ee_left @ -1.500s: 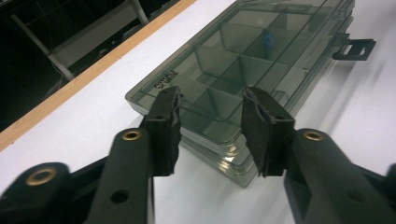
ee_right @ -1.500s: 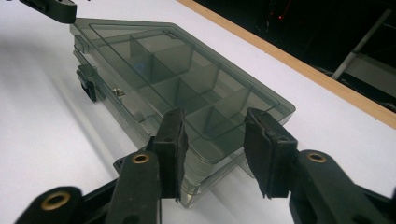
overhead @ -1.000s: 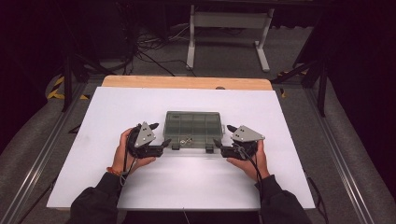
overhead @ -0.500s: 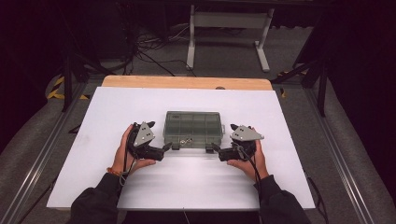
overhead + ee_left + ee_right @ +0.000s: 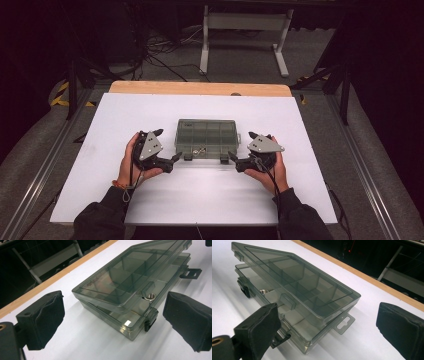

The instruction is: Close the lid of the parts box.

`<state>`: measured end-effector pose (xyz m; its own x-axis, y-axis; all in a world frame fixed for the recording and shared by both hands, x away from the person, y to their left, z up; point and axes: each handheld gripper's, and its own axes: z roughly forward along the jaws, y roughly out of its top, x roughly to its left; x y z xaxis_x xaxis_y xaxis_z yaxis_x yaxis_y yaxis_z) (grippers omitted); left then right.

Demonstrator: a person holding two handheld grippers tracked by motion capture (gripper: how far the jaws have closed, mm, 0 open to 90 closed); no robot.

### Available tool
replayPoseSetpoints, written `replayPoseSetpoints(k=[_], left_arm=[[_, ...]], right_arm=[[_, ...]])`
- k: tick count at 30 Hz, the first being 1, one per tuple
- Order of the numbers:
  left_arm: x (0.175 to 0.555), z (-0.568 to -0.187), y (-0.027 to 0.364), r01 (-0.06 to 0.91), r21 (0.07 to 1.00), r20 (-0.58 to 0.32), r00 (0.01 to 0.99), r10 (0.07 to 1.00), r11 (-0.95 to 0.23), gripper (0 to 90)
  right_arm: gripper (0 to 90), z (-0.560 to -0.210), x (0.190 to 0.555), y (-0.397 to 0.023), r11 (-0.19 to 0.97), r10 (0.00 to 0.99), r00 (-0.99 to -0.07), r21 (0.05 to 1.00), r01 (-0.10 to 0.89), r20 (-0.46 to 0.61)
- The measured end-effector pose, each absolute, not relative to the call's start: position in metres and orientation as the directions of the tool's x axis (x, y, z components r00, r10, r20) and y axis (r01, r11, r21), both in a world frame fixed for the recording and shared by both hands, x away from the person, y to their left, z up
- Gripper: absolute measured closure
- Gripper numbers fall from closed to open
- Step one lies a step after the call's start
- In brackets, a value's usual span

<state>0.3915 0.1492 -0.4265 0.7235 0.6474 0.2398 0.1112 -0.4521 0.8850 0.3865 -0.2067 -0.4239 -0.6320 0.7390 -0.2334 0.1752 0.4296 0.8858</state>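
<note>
Now both hands rest low beside the box (image 5: 206, 137), tongs spread apart, gripping nothing.

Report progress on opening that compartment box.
Done: both front latches hang released, and the lid of the compartment box sits slightly raised. In hand: nothing; the left gripper and right gripper have just opened, jaws empty, at the front corners. Left, probably: swinging the lid fully open to reach the metal nut.

The organizer box (image 5: 130, 287) runs off the frame's top edge, and its small metal piece (image 5: 150, 297), perhaps a nut, is half-hidden.
</note>
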Motion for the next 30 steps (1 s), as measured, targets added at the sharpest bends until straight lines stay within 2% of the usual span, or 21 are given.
replayPoseSetpoints(k=[14,30], left_arm=[[0.378,-0.415,0.165,0.084,0.892,0.261,0.708,0.657,-0.444,3.9],[0.359,-0.419,0.189,0.092,0.879,0.283,0.688,0.668,-0.468,4.0]], right_arm=[[5.5,-0.418,0.374,-0.216,0.451,0.736,-0.619,0.88,0.147,-0.274],[5.8,-0.415,0.359,-0.229,0.452,0.746,-0.603,0.881,0.144,-0.284]])
